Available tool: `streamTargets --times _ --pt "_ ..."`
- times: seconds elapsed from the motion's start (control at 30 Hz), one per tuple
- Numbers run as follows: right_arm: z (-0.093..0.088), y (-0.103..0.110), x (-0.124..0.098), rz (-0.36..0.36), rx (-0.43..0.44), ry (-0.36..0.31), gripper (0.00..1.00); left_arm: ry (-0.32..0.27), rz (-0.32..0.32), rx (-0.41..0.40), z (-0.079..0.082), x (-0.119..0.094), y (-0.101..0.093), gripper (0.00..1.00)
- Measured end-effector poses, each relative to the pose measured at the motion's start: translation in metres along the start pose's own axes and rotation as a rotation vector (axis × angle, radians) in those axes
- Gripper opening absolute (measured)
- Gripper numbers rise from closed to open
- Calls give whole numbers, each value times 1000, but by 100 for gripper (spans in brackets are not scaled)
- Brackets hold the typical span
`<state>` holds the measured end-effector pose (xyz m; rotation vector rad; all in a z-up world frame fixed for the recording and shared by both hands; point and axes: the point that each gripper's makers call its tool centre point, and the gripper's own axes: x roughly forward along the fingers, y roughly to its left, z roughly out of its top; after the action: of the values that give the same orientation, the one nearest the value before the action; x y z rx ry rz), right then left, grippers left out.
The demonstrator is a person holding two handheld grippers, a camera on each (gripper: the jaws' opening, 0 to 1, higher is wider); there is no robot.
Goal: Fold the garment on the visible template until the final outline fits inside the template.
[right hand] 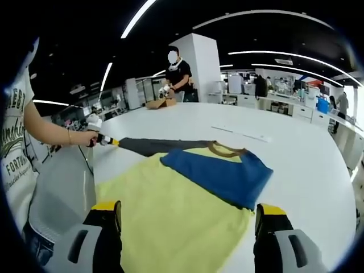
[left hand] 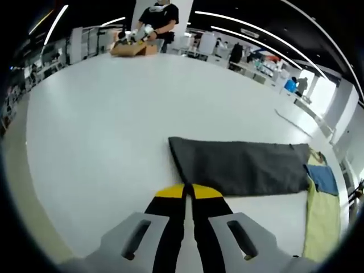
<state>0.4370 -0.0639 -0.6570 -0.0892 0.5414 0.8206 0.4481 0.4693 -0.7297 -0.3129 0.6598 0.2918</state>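
Yellow, blue and grey garment lies spread flat on white table.

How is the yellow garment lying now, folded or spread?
Partly folded: the yellow garment's blue sleeve lies across its body, grey sleeve still outstretched.

The left gripper has two black jaws capped with yellow tips, rising from pale grey moulded housings, each with a dark slanted slot. The right gripper is built alike: black jaws, yellow blocks at the tips, grey shells with a slot apiece. The person holding them wears a white short-sleeved T-shirt with dark printed lettering across the chest (only fragments are legible), blue jeans below it, and a thin band at the wrist of the arm that shows.
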Motion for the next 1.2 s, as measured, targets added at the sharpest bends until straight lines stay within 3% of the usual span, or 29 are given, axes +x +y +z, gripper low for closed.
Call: streamTargets --times 0.3,1.2 --pt "-1 2 -1 -5 -6 -2 97 11 -35 46 4 -3 -9 0" --pt "-4 14 -2 25 -12 4 96 -17 -188 152 25 -10 -71 0"
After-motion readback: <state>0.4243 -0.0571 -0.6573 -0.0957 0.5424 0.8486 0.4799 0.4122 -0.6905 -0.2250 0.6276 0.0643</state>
